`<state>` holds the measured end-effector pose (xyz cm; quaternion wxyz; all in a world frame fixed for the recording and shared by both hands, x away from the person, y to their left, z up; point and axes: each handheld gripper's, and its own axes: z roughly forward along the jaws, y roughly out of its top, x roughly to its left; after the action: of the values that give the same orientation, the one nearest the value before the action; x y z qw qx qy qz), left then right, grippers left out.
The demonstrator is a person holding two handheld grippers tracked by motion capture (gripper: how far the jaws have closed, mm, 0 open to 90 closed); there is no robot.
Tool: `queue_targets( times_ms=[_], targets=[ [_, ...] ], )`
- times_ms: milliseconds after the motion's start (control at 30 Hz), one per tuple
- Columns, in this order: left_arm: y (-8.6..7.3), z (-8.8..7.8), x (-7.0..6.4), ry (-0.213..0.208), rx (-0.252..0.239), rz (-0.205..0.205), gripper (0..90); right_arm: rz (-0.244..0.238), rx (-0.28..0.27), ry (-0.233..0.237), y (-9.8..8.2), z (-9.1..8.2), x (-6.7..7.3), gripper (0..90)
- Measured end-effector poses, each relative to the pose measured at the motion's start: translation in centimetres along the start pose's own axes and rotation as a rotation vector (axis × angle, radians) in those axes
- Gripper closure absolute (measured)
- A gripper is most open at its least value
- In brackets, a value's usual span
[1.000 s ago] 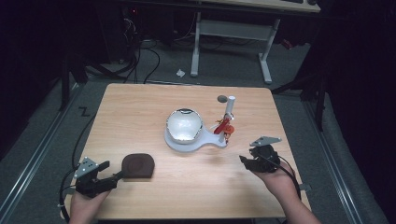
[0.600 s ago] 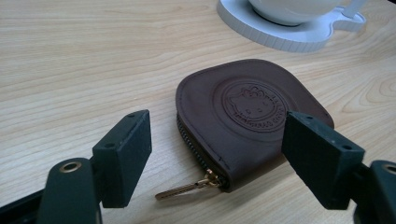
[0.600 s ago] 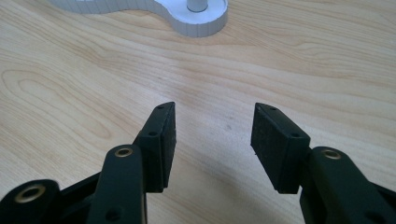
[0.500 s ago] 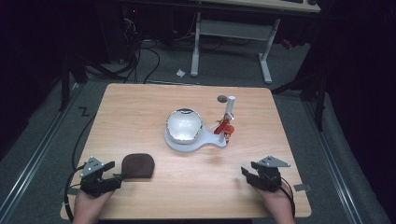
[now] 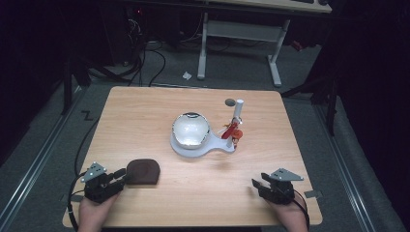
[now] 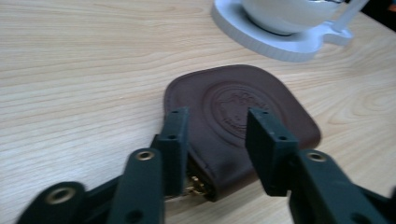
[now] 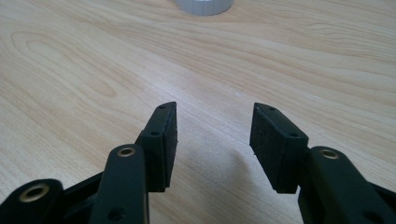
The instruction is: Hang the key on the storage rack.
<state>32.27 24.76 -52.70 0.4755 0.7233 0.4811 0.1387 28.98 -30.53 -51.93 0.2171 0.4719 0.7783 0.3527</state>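
High view looks down over the whole table [image 5: 145, 104] – both gripper views sit low, close to the wood, facing the white stand [image 5: 193, 145] they share.

Ahead of the right gripper [image 5: 257, 185] the wooden table [image 5: 145, 111] is bare up to the white stand [image 5: 200, 147] with its bowl [image 5: 190, 129]. The brown leather pouch [image 5: 143, 171] lies directly before the left gripper [image 5: 119, 176], blocking forward passage.

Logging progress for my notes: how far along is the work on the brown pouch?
Early. The left claw has just been closing around the brown leather pouch, which lies flat on the table; a firm grip isn't clear. Lifting remains. The right claw hangs open, holding nothing.
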Motion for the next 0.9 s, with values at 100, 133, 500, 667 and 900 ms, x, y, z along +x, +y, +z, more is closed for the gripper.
queue_targets(
  times_ms=[100,133,500,667,900],
  targets=[
    [-0.1,0.0,0.2,-0.003,0.012,-0.011,69.3,-0.018,0.008,0.001,0.0,0.2,0.3,52.0],
    [-0.1,0.0,0.2,-0.005,0.016,-0.011,72.1,-0.016,0.010,0.004,0.0,0.2,0.2,52.1],
    [-0.5,-0.6,-0.9,-0.035,0.049,0.007,78.5,0.001,0.021,0.006,-0.1,0.4,0.1,52.4],
    [-0.2,-0.8,-0.9,0.013,0.008,0.014,74.9,0.006,0.015,0.006,-0.1,0.3,0.0,52.3],
    [0.3,0.5,0.9,0.061,0.000,-0.028,62.5,0.020,0.021,0.014,-0.1,0.4,-0.2,53.3]
  ],
)
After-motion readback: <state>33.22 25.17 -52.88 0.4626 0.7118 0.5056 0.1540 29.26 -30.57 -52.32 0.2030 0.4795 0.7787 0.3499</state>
